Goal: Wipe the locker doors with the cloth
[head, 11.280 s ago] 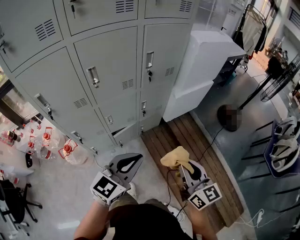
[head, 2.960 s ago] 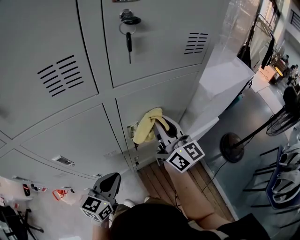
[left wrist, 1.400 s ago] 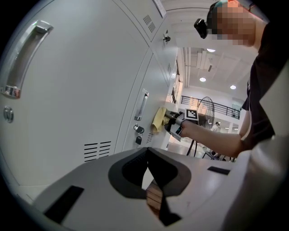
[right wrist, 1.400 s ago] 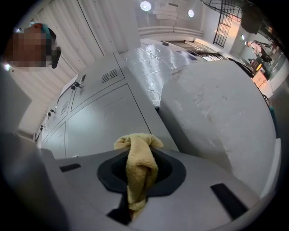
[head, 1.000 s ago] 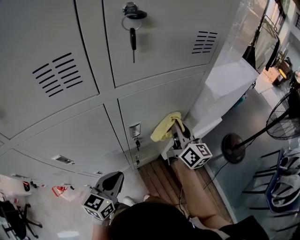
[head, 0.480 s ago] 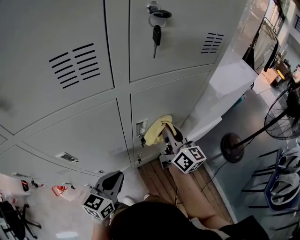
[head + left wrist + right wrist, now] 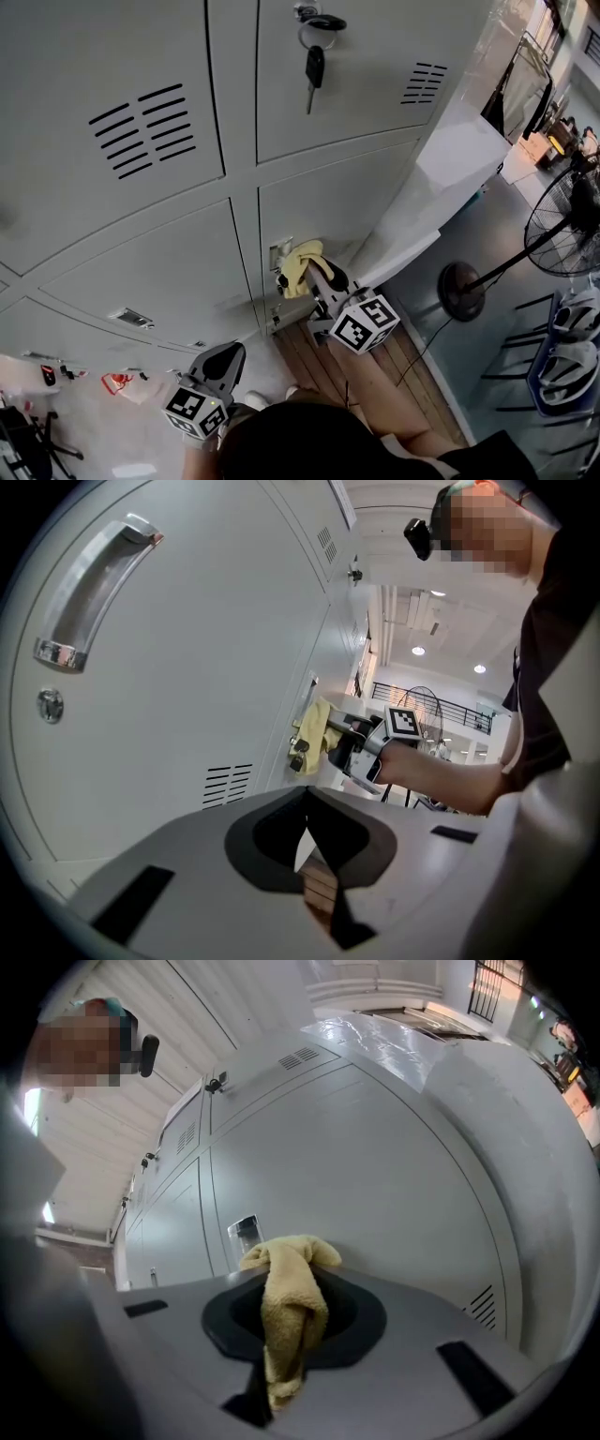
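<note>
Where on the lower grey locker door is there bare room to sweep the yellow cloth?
Bare: the grey metal locker door between its recessed handle and louvred vent. Crowded: the handle, where the right gripper holds the yellow cloth.

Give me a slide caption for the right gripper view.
Right gripper, shut on a yellow cloth, faces a grey locker door.

On the grey floor (image 7: 499, 384) lies a wooden slat platform (image 7: 302, 354), and a standing fan's base (image 7: 458, 279) (dark, round) rests near it.

Smooth grey floor (image 7: 487, 375) bears a brown slatted wooden platform (image 7: 298, 354); black pedestal fan (image 7: 561, 223) stands near a white box-shaped cabinet (image 7: 459, 150).
</note>
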Demonstrator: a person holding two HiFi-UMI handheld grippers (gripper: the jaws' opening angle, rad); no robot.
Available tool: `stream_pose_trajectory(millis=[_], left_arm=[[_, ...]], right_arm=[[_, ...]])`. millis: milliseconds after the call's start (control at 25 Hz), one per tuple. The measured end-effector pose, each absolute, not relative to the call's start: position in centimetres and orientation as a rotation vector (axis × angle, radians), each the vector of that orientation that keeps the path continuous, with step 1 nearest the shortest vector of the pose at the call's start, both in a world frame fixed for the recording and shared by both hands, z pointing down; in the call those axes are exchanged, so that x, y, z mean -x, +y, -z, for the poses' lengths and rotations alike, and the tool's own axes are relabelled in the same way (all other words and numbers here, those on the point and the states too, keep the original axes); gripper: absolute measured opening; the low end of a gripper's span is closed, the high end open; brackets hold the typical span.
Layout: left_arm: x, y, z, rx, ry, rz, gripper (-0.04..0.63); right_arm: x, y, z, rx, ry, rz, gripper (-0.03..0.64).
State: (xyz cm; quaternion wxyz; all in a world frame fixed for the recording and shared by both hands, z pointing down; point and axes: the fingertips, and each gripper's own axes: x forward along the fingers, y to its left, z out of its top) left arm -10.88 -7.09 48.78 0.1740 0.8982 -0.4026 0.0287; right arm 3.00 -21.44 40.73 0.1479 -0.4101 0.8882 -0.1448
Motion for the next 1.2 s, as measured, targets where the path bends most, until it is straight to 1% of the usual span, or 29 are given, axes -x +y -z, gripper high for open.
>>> stream_pose_trajectory(millis=[600, 1200], left_arm=[[9.4, -7.9, -49.2, -2.528, -1.153, -0.101, 0.006], [7.1, -8.8, -49.7, -2.517, -1.161, -0.128, 0.006]], right_arm=[[-4.7, -22.3, -42.3, 1.188, 2.602, 0.401, 0.055], [-12.5, -25.8, -43.0, 1.319, 2.512, 0.423, 0.055]])
